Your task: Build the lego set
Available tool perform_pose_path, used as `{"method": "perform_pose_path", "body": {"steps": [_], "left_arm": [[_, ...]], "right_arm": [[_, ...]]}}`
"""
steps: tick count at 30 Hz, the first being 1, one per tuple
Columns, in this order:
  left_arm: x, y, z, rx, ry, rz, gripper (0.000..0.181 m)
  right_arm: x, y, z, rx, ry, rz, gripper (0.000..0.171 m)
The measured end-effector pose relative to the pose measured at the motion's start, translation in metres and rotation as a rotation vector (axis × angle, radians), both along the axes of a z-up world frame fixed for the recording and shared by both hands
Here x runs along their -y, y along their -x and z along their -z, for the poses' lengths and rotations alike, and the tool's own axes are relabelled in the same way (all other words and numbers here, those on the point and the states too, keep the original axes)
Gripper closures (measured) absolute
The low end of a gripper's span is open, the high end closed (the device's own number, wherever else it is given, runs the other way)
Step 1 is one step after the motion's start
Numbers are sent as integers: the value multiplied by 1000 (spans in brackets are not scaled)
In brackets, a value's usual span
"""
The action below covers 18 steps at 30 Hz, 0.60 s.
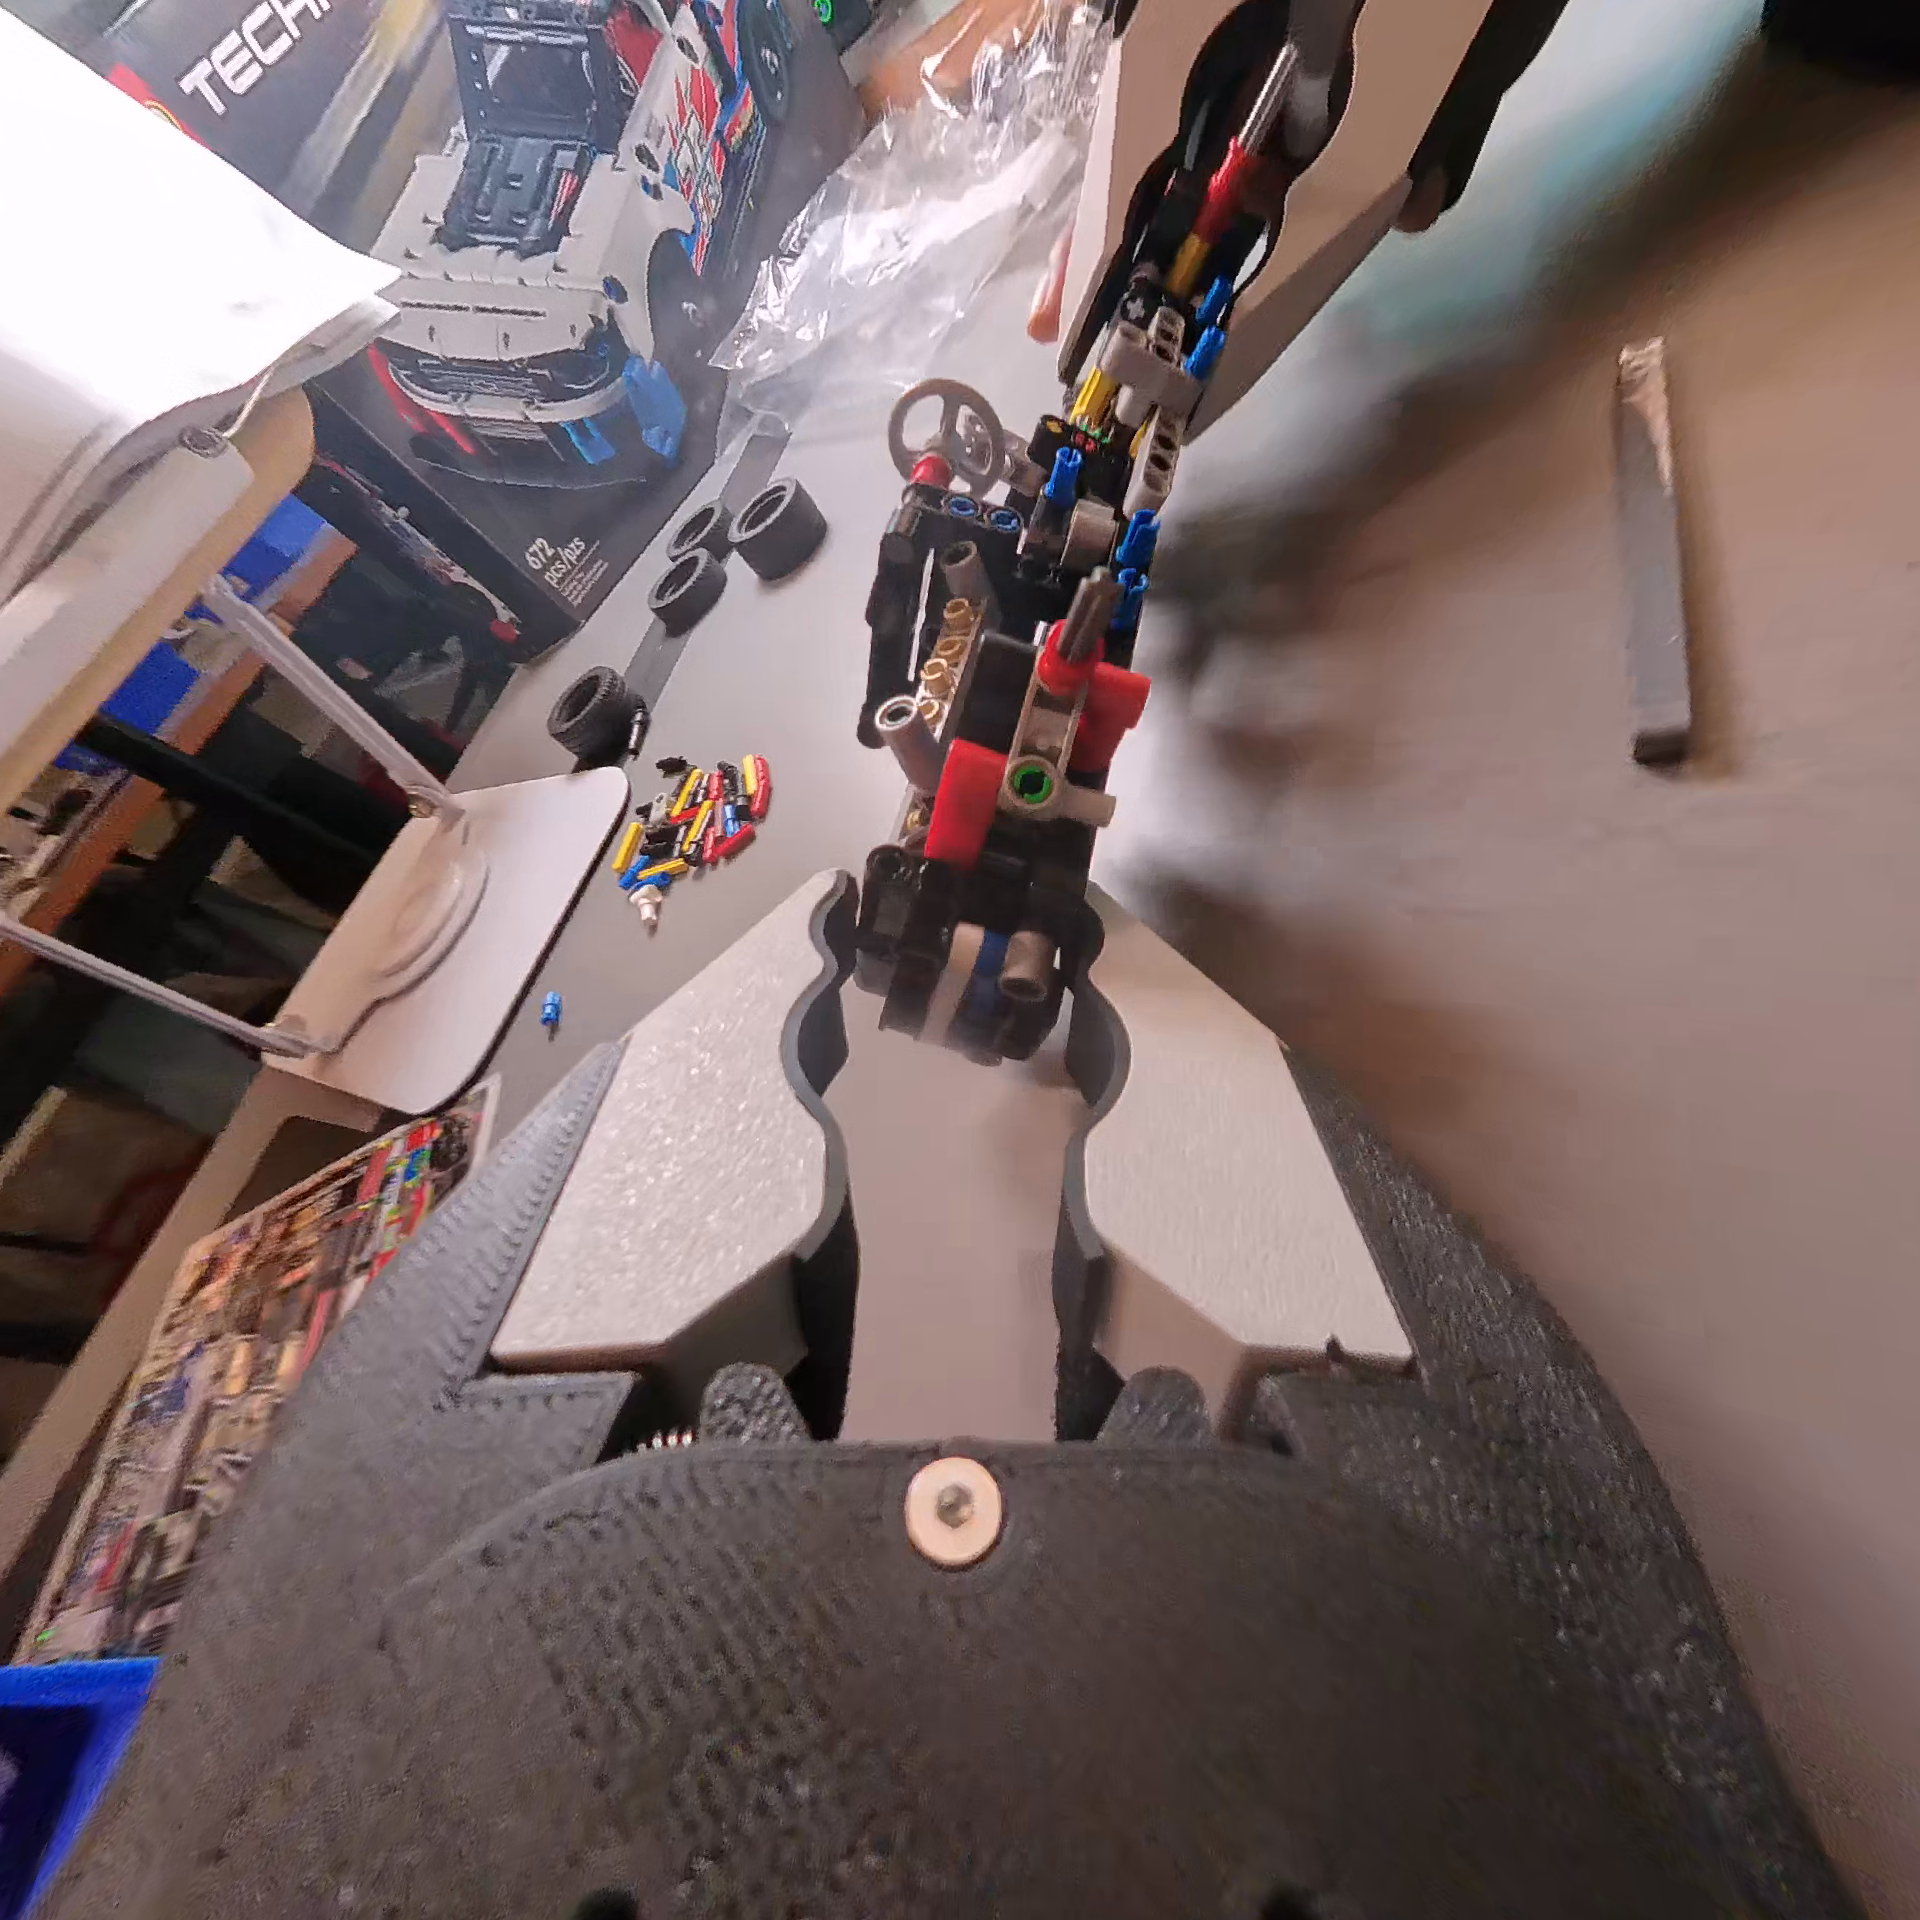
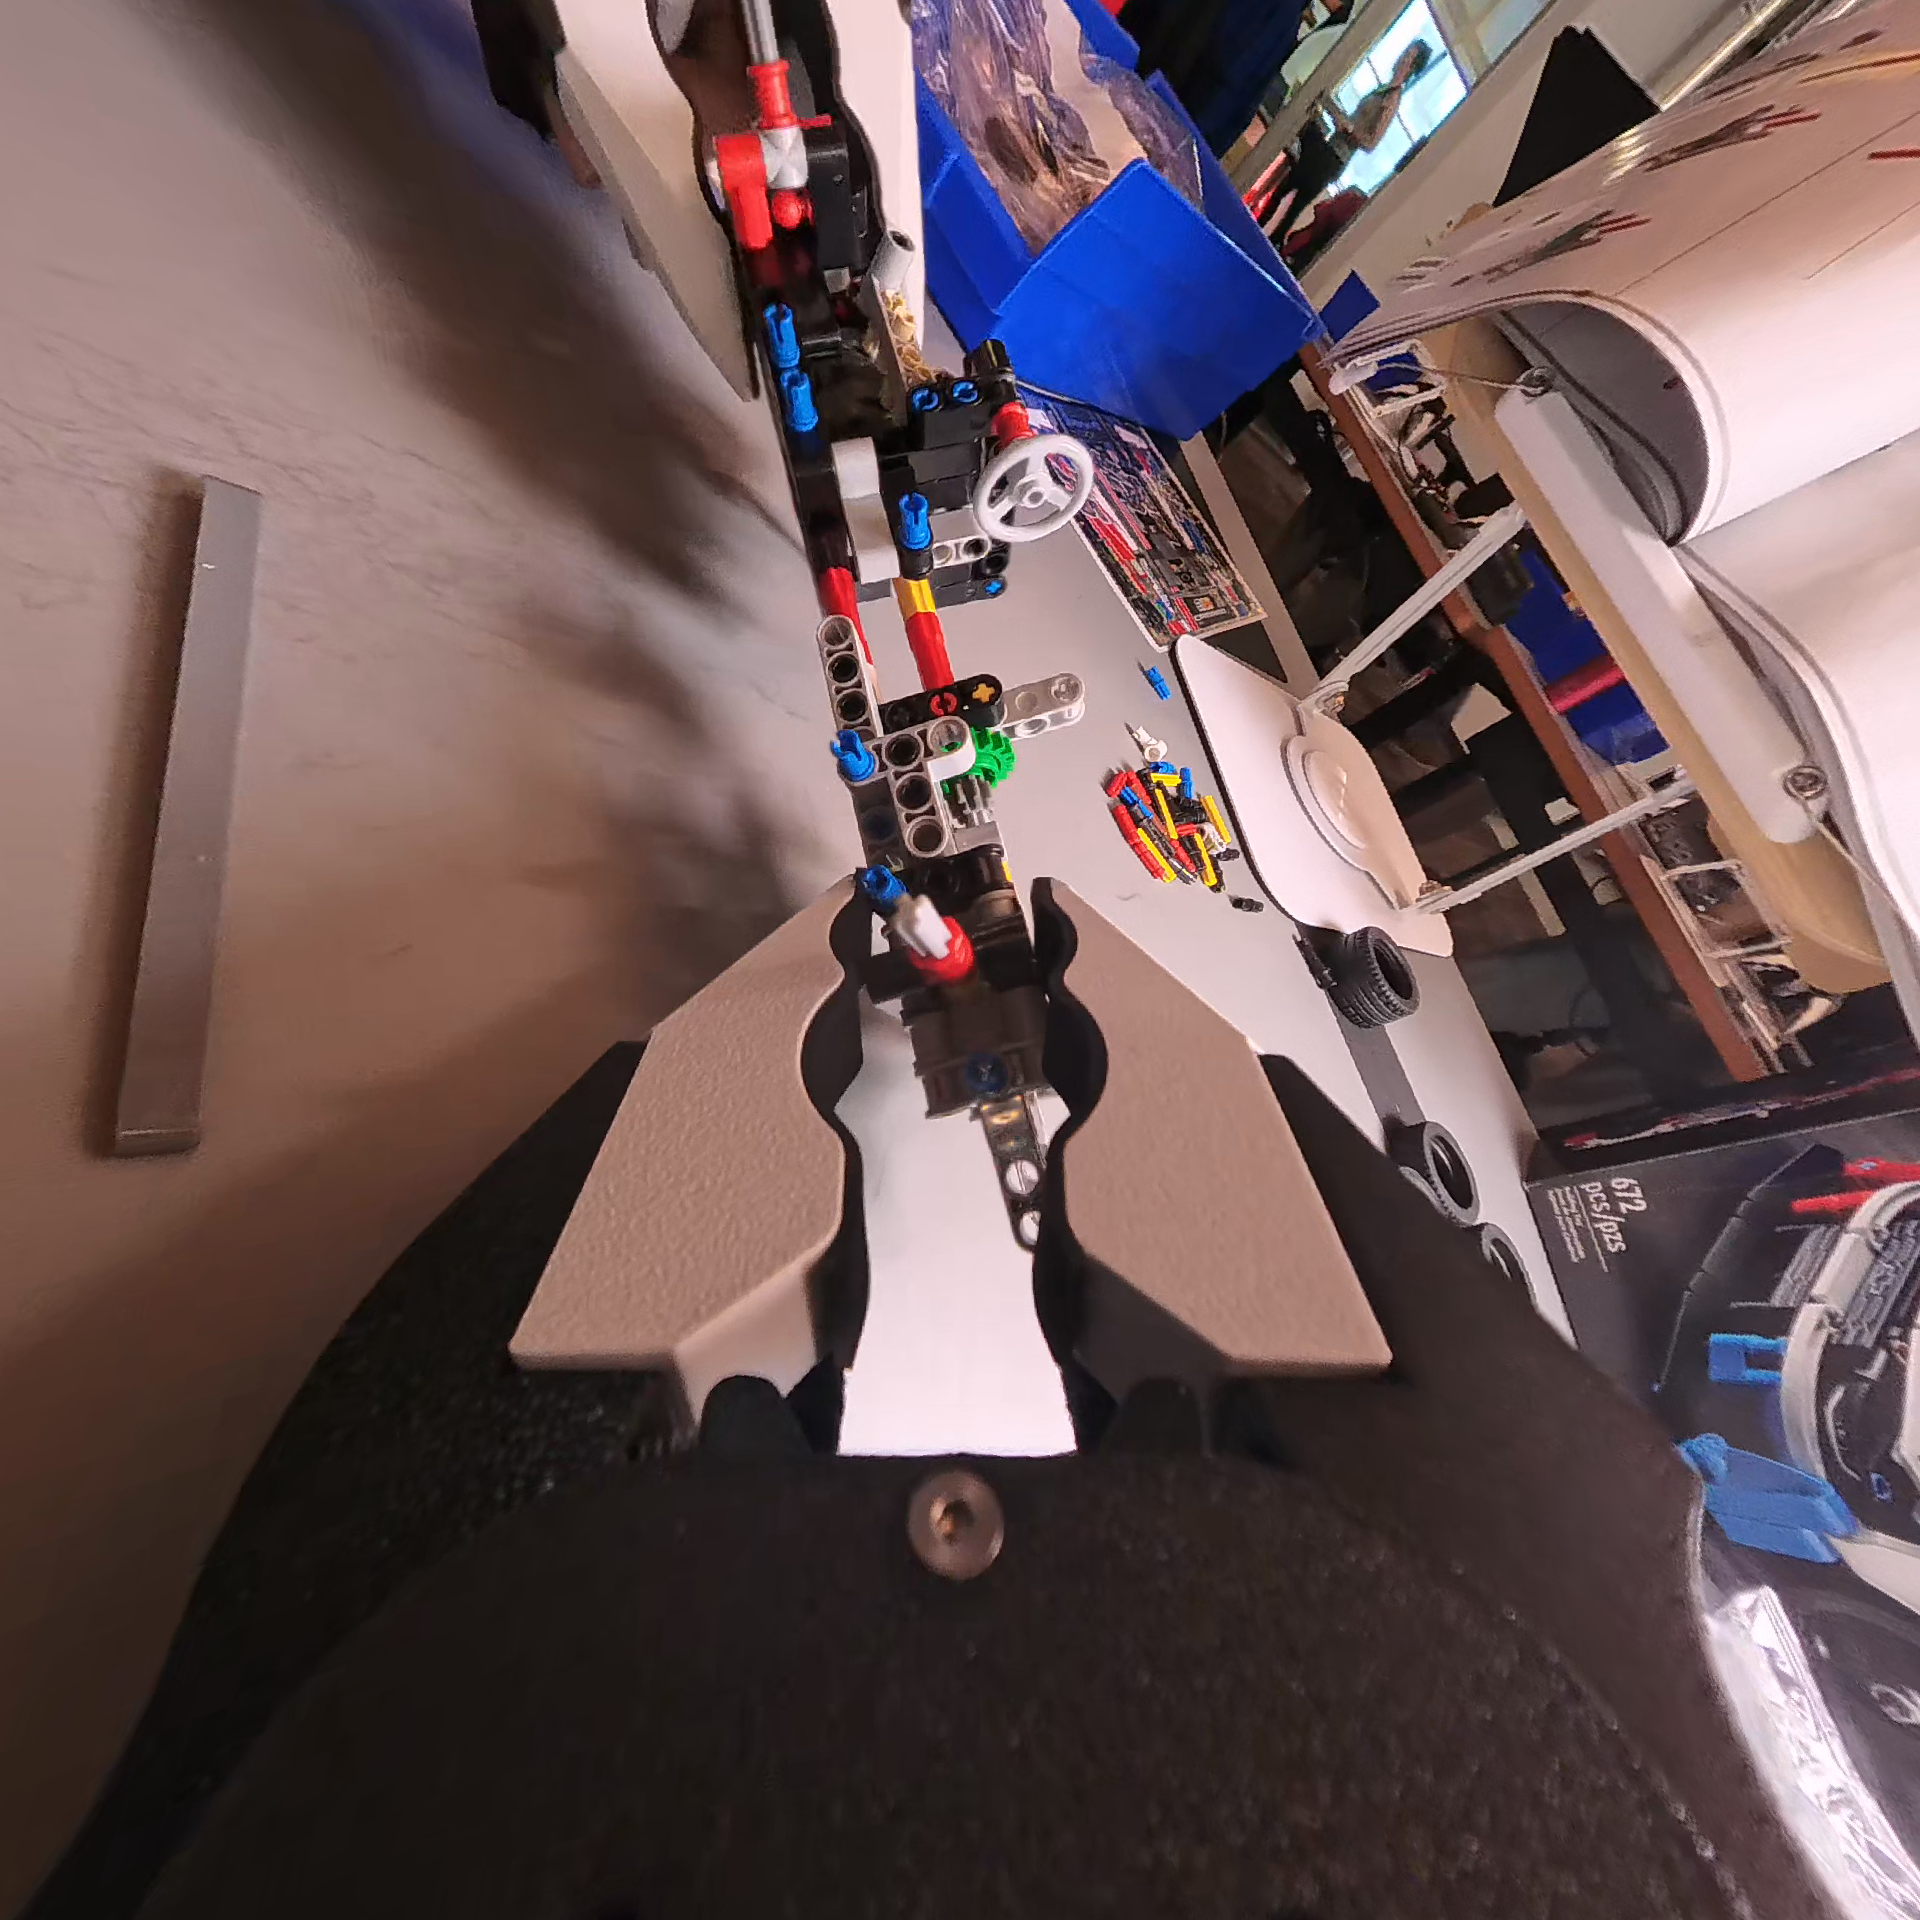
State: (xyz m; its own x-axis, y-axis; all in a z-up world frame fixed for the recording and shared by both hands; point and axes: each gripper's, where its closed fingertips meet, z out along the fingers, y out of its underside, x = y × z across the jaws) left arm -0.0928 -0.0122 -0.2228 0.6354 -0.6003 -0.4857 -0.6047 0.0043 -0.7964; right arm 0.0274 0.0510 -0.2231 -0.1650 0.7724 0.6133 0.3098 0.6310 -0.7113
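Observation:
A long, partly built lego car chassis (image 1: 997,665) of black, red, grey and blue parts, with a grey steering wheel (image 1: 951,442), is held lengthwise between both grippers above the table. My left gripper (image 1: 961,935) is shut on its near end, with the red blocks just beyond the tips. My right gripper (image 2: 945,935) is shut on the opposite end of the chassis (image 2: 904,644), by a red and white pin. Each gripper shows at the far end in the other's view: the right one (image 1: 1236,260), the left one (image 2: 790,156).
On the grey table lie a pile of loose pins (image 1: 691,821), several black tyres (image 1: 743,540), the set's box (image 1: 499,312), a clear plastic bag (image 1: 914,229), an instruction booklet (image 2: 1153,530), a white stand base (image 2: 1320,790) and blue bins (image 2: 1122,301). A grey strip (image 2: 187,821) sits on a beige surface. About 15 centimeters separates my left fingertips from my right.

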Motion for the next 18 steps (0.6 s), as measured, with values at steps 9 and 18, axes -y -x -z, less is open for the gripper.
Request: {"method": "perform_pose_path", "body": {"steps": [9, 18], "left_arm": [[5, -5, -4, 203, 119, 41, 143], [11, -6, -14, 427, 237, 88, 142]], "right_arm": [[-9, -1, -1, 6, -44, 37, 138], [-6, 4, -15, 71, 284, -10, 140]]}}
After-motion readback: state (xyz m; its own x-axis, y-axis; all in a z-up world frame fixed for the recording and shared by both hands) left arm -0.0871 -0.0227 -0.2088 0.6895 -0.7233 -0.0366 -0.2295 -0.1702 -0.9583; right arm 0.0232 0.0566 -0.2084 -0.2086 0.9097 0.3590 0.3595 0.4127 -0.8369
